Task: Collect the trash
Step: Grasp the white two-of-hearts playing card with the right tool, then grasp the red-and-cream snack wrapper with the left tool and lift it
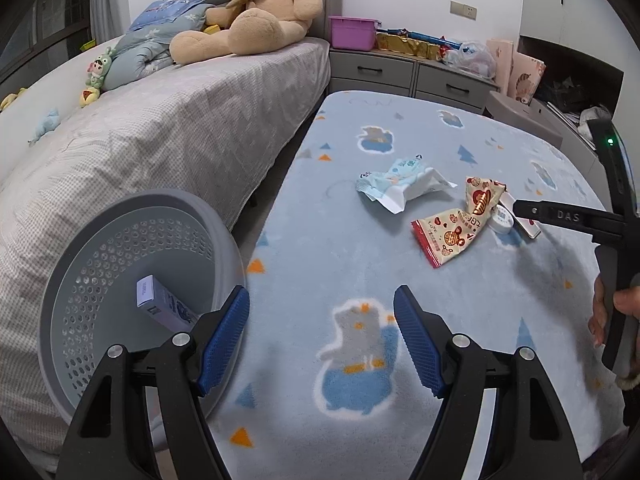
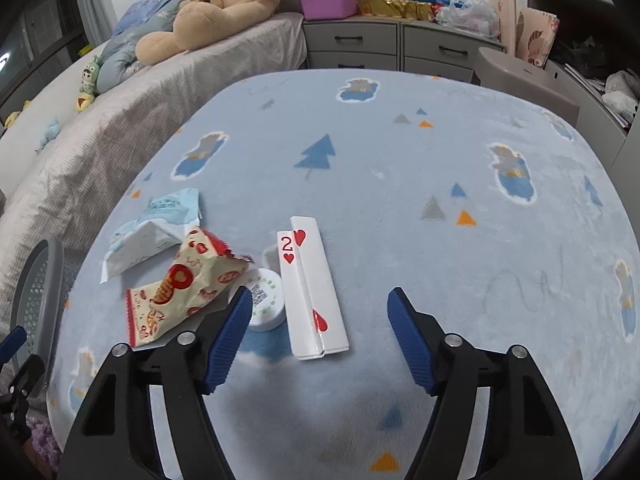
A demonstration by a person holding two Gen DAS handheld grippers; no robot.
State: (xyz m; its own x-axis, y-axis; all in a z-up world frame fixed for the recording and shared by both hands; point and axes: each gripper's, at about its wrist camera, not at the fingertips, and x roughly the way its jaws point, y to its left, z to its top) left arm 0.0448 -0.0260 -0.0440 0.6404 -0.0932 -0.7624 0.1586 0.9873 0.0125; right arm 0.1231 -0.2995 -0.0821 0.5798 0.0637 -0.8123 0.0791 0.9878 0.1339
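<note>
We are holding both grippers spread and gripping nothing: the left gripper beside the gray basket (a small box is already lying inside), the right gripper over the folded playing card on the blanket-covered table. The risk we are seeing: the round white tin and the red snack wrapper are crowding the left finger, so closing could snag them or crease the card flat.

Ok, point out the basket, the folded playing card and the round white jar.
basket [image 1: 224,236]: left wrist view, on its upper rim.
playing card [image 2: 326,312]: right wrist view, on its right flap.
jar [image 2: 266,300]: right wrist view, on the lid.
</note>
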